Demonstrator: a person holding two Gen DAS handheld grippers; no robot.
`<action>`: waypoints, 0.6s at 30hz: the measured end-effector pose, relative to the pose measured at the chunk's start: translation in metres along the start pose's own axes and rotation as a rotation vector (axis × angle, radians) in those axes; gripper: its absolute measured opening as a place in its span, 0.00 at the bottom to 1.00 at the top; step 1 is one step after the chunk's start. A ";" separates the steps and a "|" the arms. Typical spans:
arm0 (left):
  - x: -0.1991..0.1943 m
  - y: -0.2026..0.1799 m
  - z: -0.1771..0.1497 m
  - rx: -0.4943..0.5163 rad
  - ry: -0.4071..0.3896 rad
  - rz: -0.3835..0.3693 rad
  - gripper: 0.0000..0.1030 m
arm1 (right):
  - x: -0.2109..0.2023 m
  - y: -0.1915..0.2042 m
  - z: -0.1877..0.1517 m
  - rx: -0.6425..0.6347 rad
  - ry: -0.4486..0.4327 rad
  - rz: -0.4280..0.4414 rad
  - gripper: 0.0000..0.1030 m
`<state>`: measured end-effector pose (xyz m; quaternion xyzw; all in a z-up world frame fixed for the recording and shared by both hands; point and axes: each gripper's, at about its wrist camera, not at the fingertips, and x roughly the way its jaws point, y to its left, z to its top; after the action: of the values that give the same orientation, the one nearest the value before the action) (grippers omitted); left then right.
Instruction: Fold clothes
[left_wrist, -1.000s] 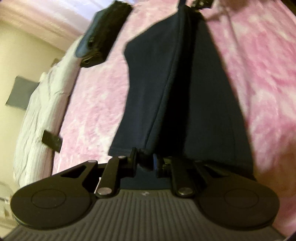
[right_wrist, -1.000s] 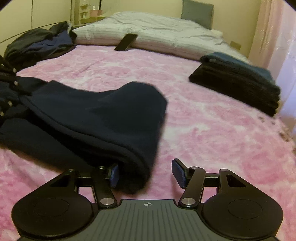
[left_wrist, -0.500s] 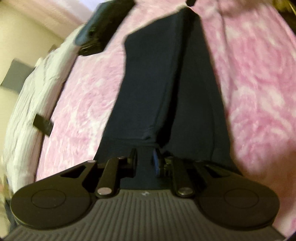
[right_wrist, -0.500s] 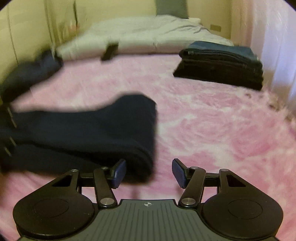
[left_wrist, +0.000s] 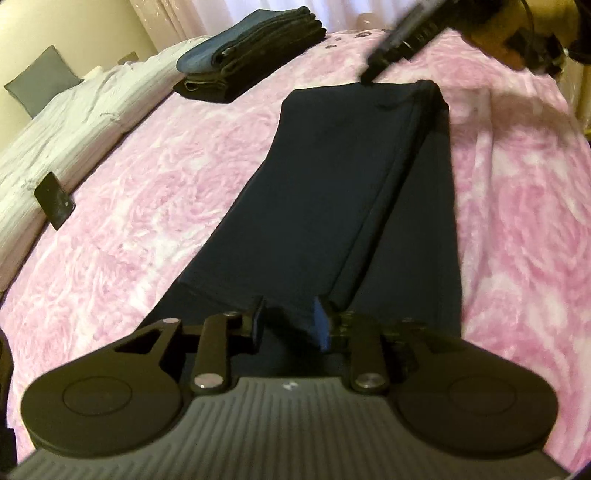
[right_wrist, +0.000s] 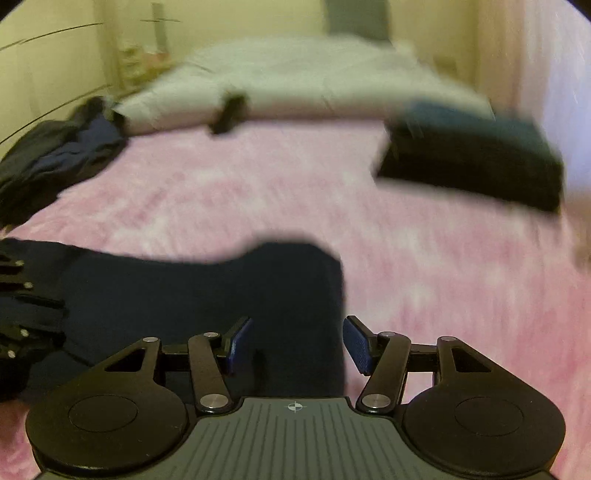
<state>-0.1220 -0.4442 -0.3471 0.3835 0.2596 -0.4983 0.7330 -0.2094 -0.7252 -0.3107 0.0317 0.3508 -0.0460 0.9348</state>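
Pants (left_wrist: 332, 192), dark navy, lie long and flat on the pink blanket (left_wrist: 147, 206) of the bed, folded w/ one leg on top of the other. They run from the near edge of the bed out toward its middle.

Left tongs (left_wrist: 288, 325) sit at one end of the pants. Fingers are apart, not pinching; a bit of dark cloth lies between them, but they don't hold it.

Right tongs (right_wrist: 297, 341) are at the other end of the pants (right_wrist: 207, 291). Fingers are spread wide, blue pads (right_wrist: 240, 341) showing. Cloth lies under and between them, not gripped. Right view is blurry. In the left view the right tool (left_wrist: 402, 40) shows as a dark blurred bar just above the far end of the pants.

Stack of folded dark clothes (left_wrist: 251, 55) sits well apart from the pants, near the far edge of the pink blanket, next to the white bedding (left_wrist: 74, 122). Small black phone-like thing (left_wrist: 53, 205) leans at the edge of the white bedding. Messy pile of dark clothes (right_wrist: 55, 155) lies at the left edge of the bed in the right view. Grey pillow (left_wrist: 40, 79) is at the head of the bed.
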 end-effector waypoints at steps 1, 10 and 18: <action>-0.001 -0.001 -0.001 0.000 -0.003 0.001 0.25 | 0.005 0.010 0.007 -0.042 -0.005 0.037 0.57; -0.001 0.008 -0.013 -0.074 -0.019 -0.031 0.27 | 0.110 0.092 0.033 -0.280 0.164 0.285 0.57; -0.007 0.011 -0.014 -0.097 -0.021 -0.011 0.35 | 0.103 0.027 0.019 0.051 0.186 0.262 0.57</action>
<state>-0.1147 -0.4268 -0.3463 0.3411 0.2778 -0.4930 0.7506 -0.1169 -0.7070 -0.3635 0.1049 0.4276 0.0703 0.8951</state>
